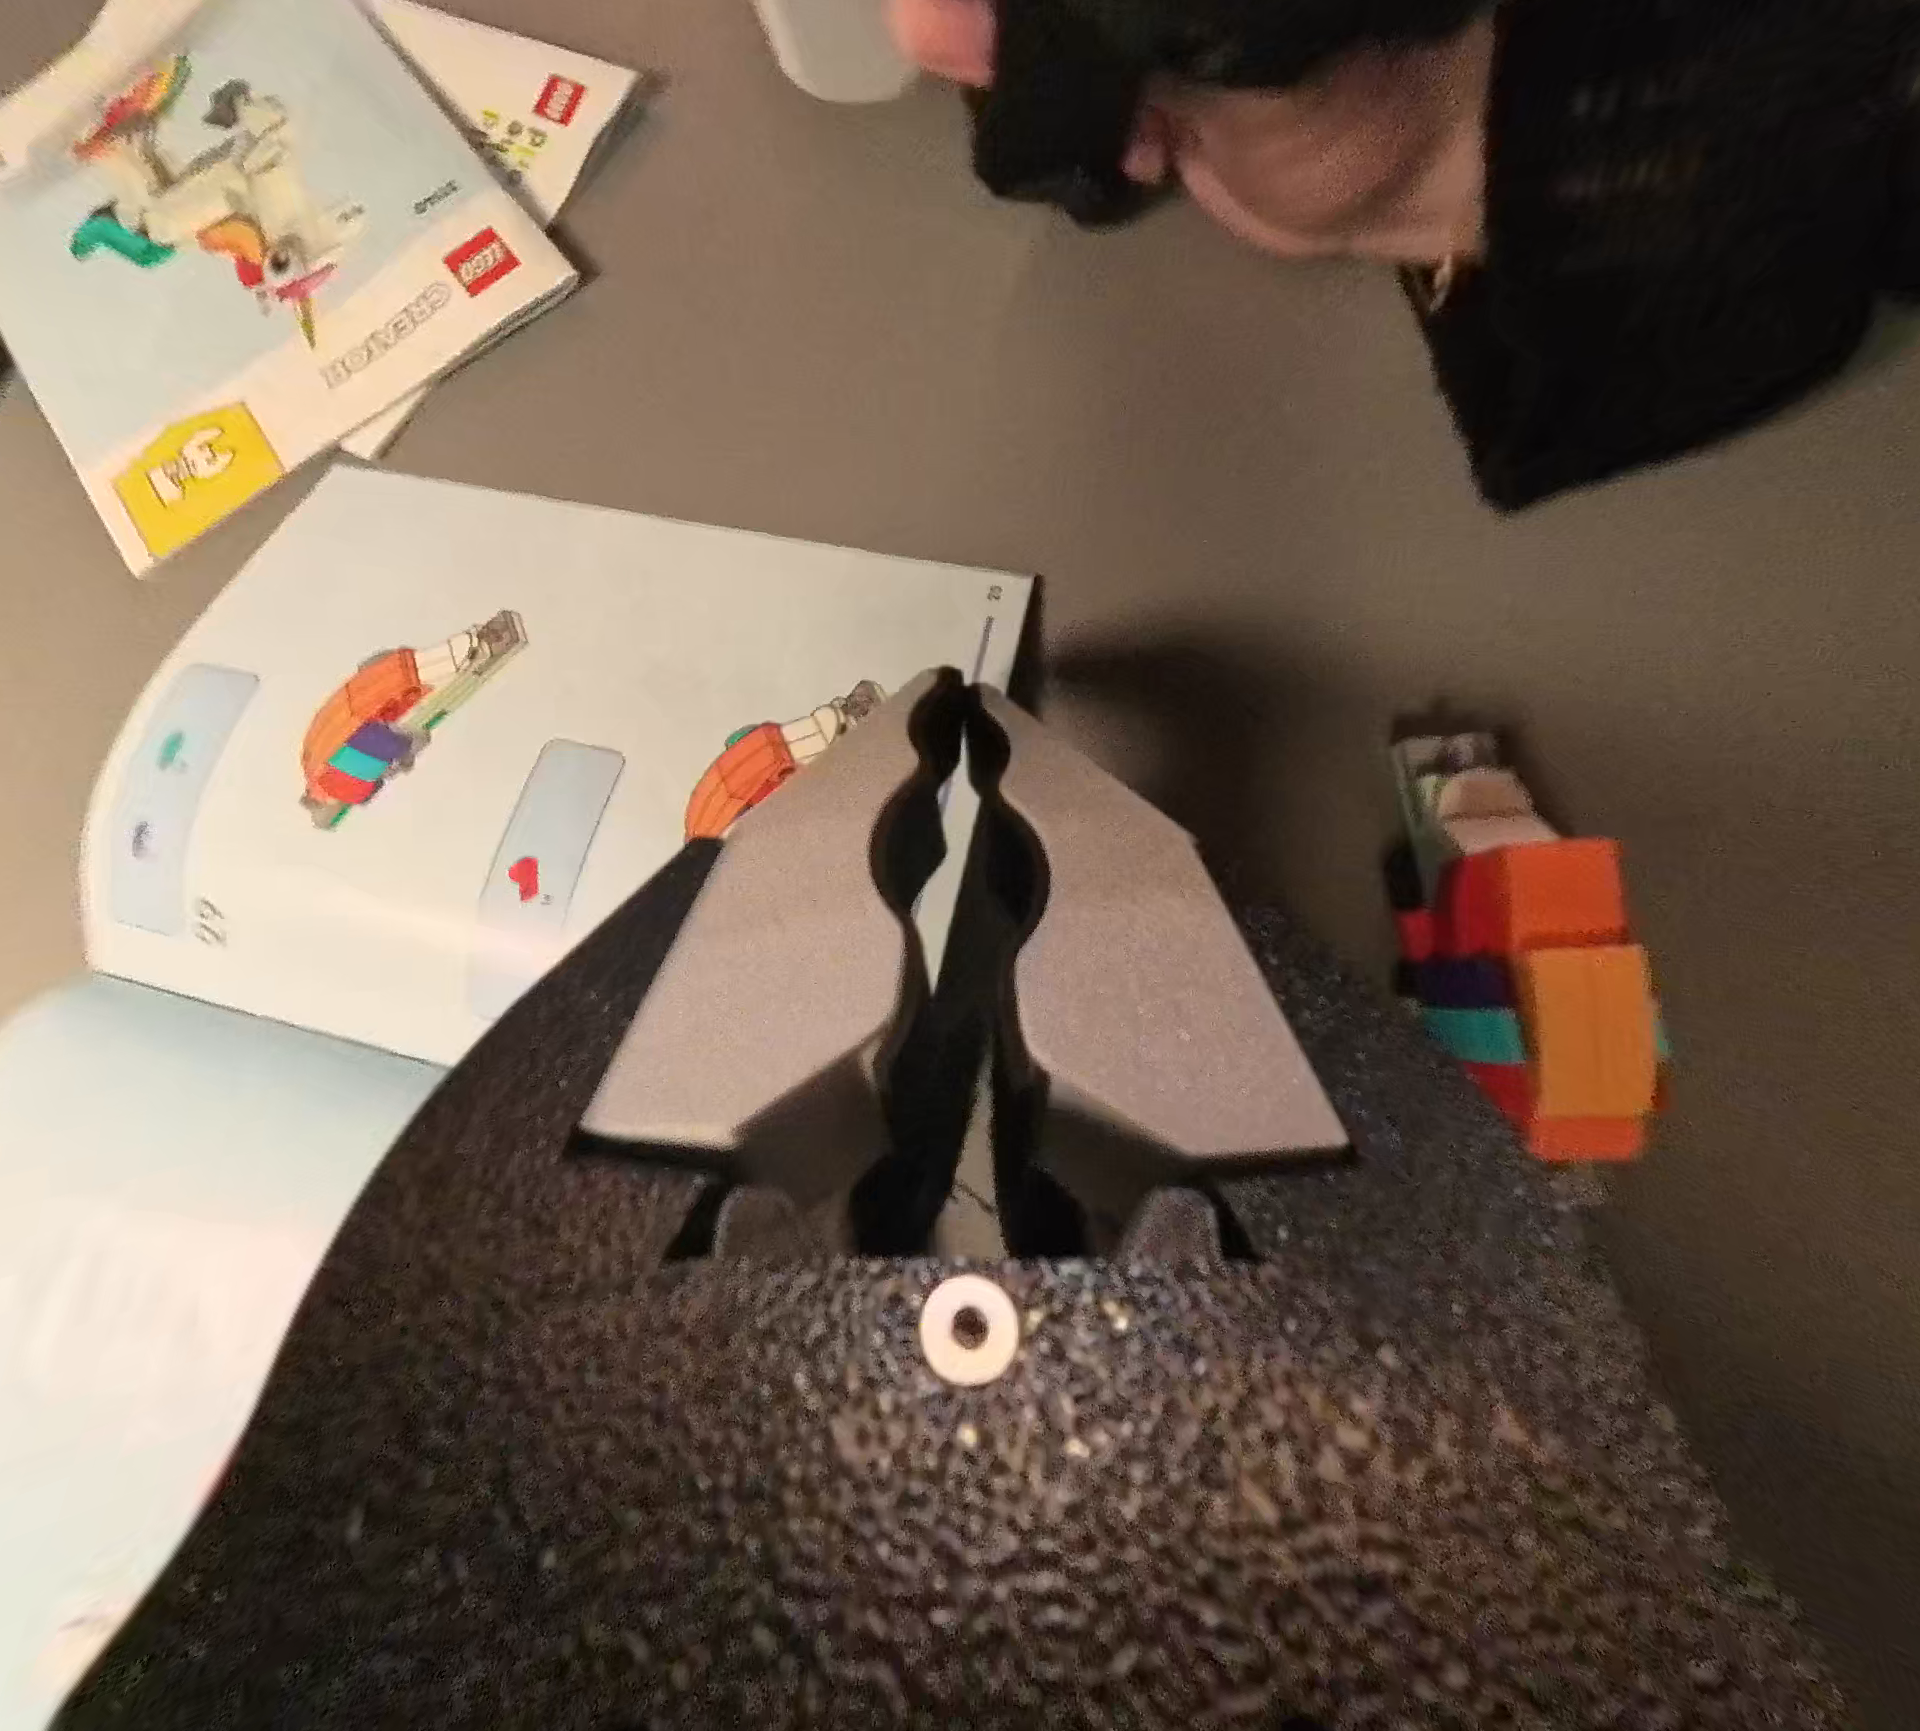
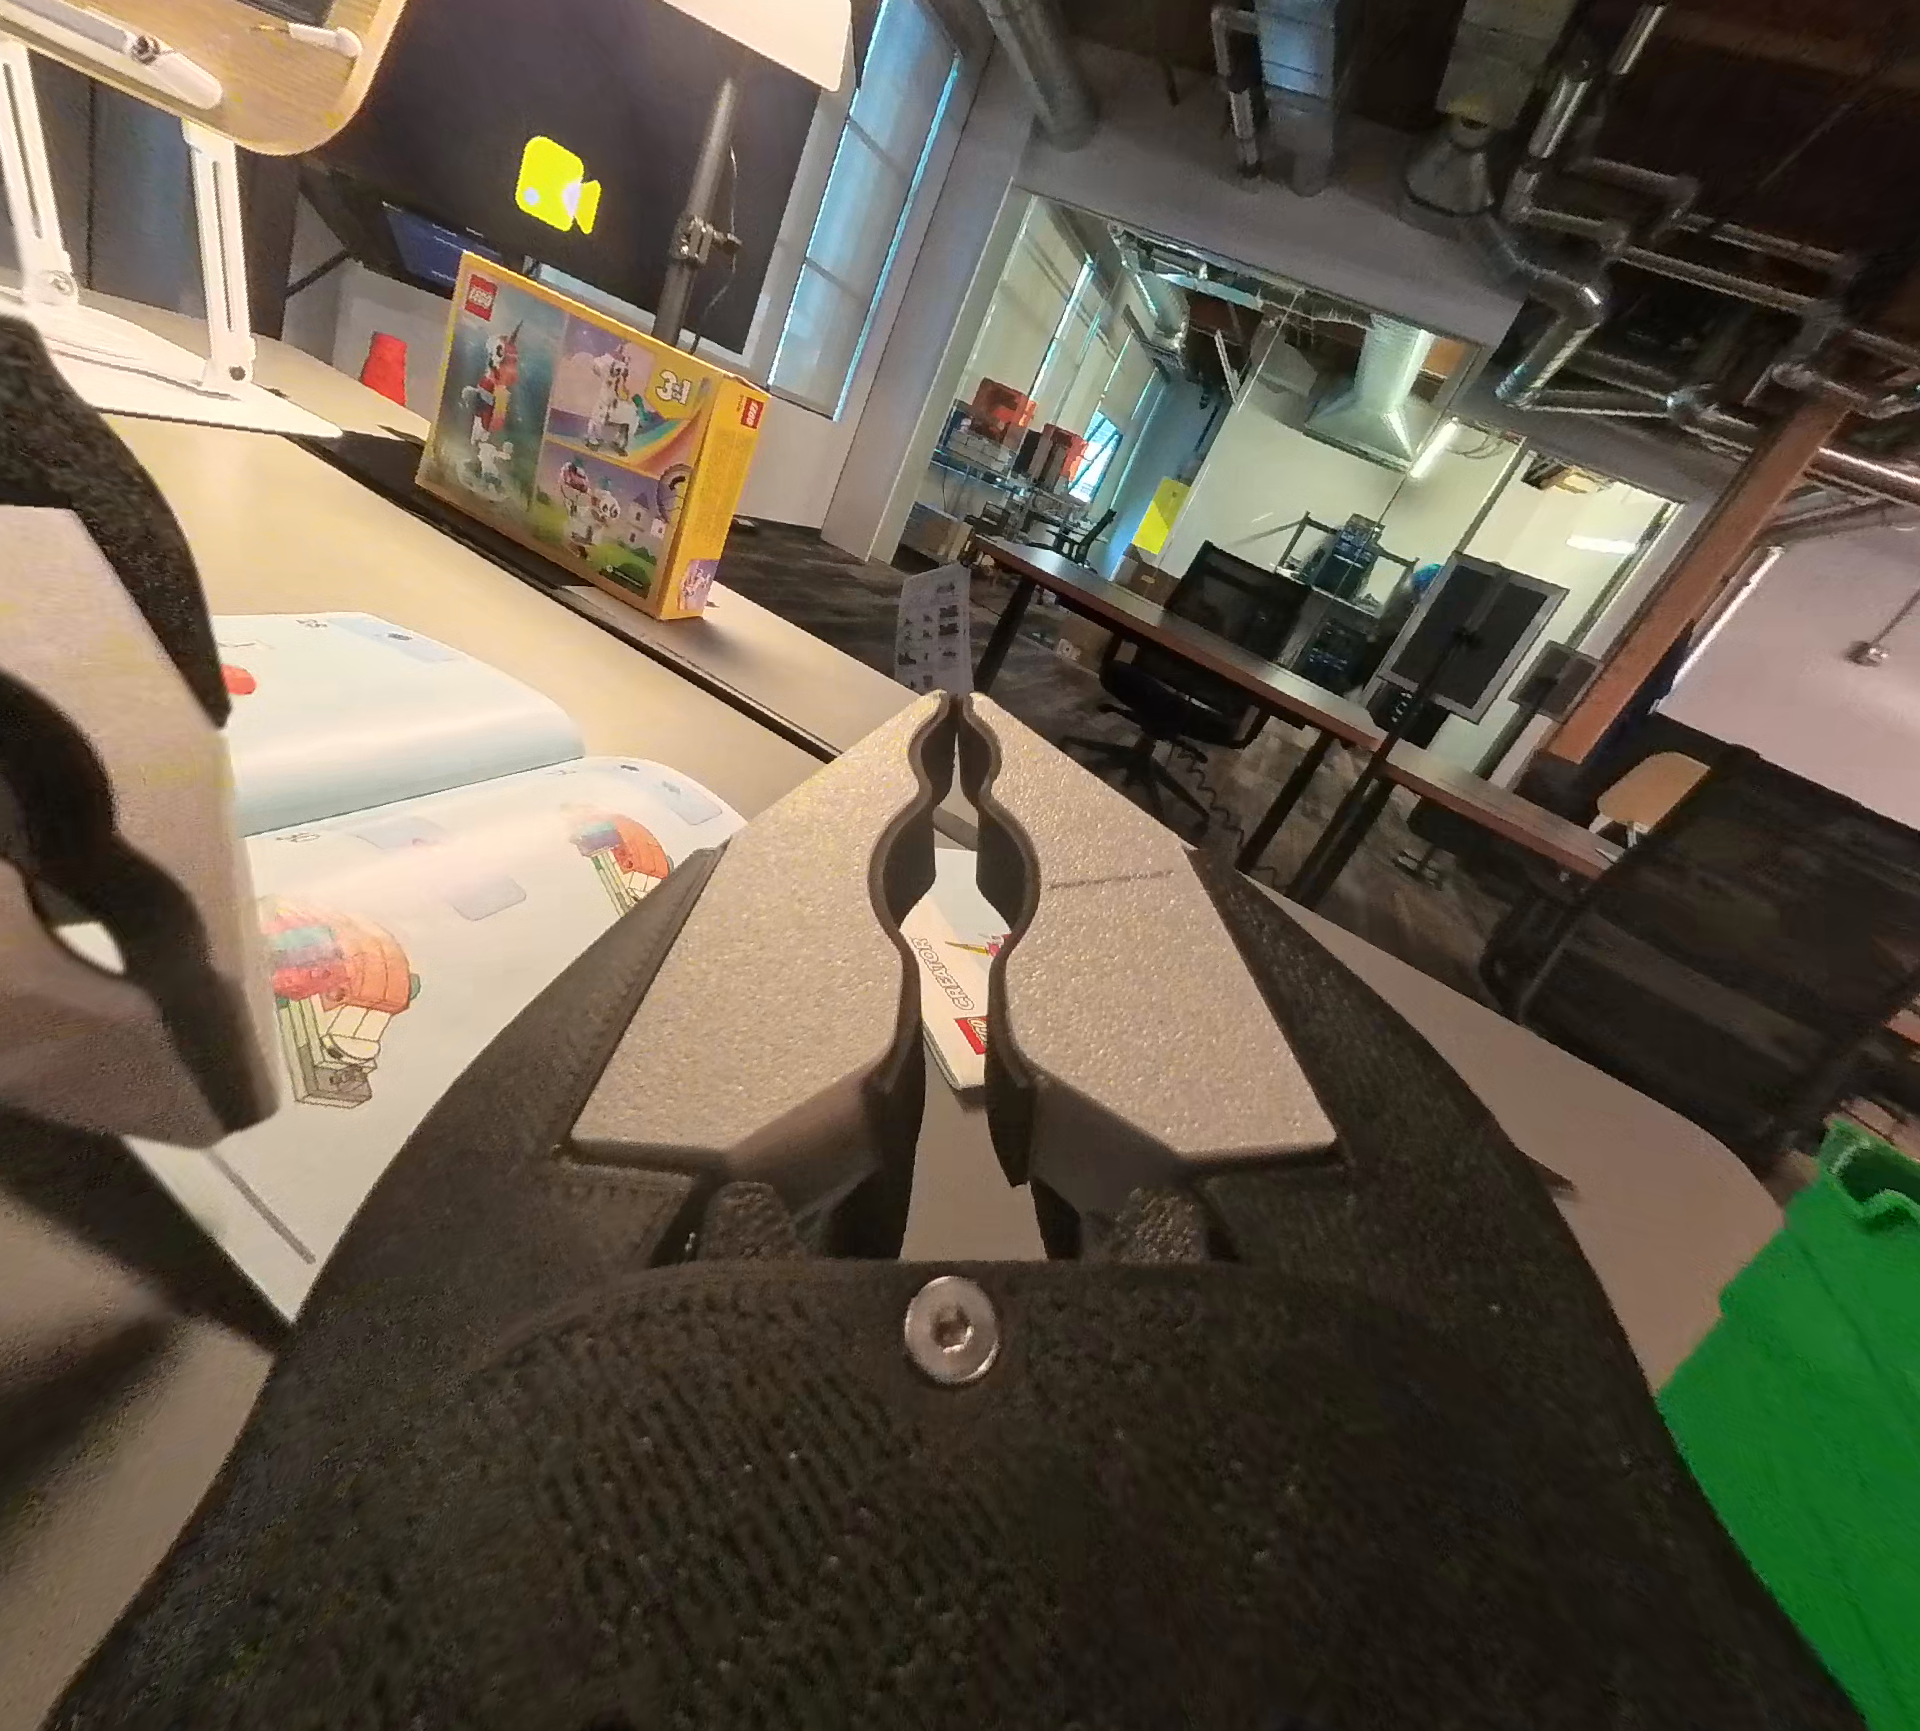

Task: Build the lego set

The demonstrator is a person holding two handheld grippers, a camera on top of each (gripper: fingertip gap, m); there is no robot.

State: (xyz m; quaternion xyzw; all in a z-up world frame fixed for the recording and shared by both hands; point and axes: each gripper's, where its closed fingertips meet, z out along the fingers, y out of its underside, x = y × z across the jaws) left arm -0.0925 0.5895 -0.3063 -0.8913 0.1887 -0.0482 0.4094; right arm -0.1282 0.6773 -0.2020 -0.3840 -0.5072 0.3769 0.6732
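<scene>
A grey table (image 1: 935, 393) in a workshop with bare ceiling pipes carries everything. The left gripper (image 1: 954, 694) hovers with its tips pinched together on nothing, above the right edge of the open instruction book (image 1: 540, 725). Taking that book as the landmark: the half-built model (image 1: 1527, 985), an orange, red, teal and purple block cluster with a white end, lies just to its right, untouched; two closed booklets (image 1: 281, 227) sit beyond its far left corner; a gloved hand (image 1: 1195, 50) holding the other tool is past its far edge.

The right gripper (image 2: 958, 710), likewise closed and empty, is tilted up toward the room, with the book below on its left and the yellow set box (image 2: 592, 445) standing farther back.

This looks like a pause to read a step. Next, a claw must open and fetch the piece shown; no loose pieces are in sight.
</scene>
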